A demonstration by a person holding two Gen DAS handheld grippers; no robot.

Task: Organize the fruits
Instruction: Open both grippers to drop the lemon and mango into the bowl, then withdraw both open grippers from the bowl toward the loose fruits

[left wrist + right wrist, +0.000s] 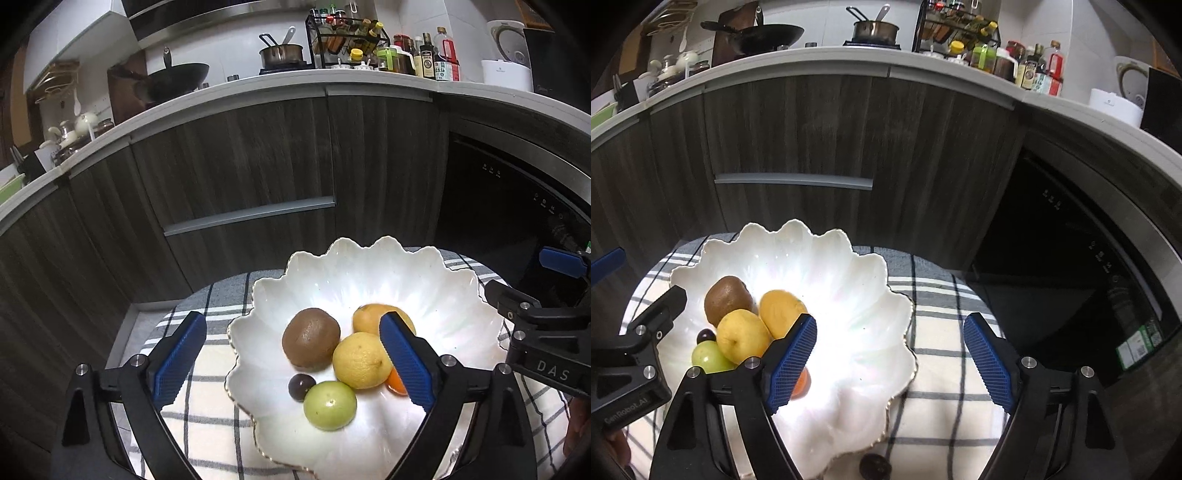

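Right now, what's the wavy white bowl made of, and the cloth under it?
The bowl looks like glazed ceramic, maybe glass: glossy, pearly sheen, bright glare, thin gold line on its scalloped rim. The cloth looks like soft woven cotton: matte, cream with dark checked stripes, lying in gentle wrinkles. I can't be sure of either.

The bowl (369,273) sits on the cloth (207,402) before the cabinets (236,162). In it, my kiwi (311,339) lies left of the lemon (362,360), the orange (369,317) behind.

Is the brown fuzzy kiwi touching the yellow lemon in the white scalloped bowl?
Touching. In the left wrist view the kiwi and lemon meet with no gap of bowl showing between them.
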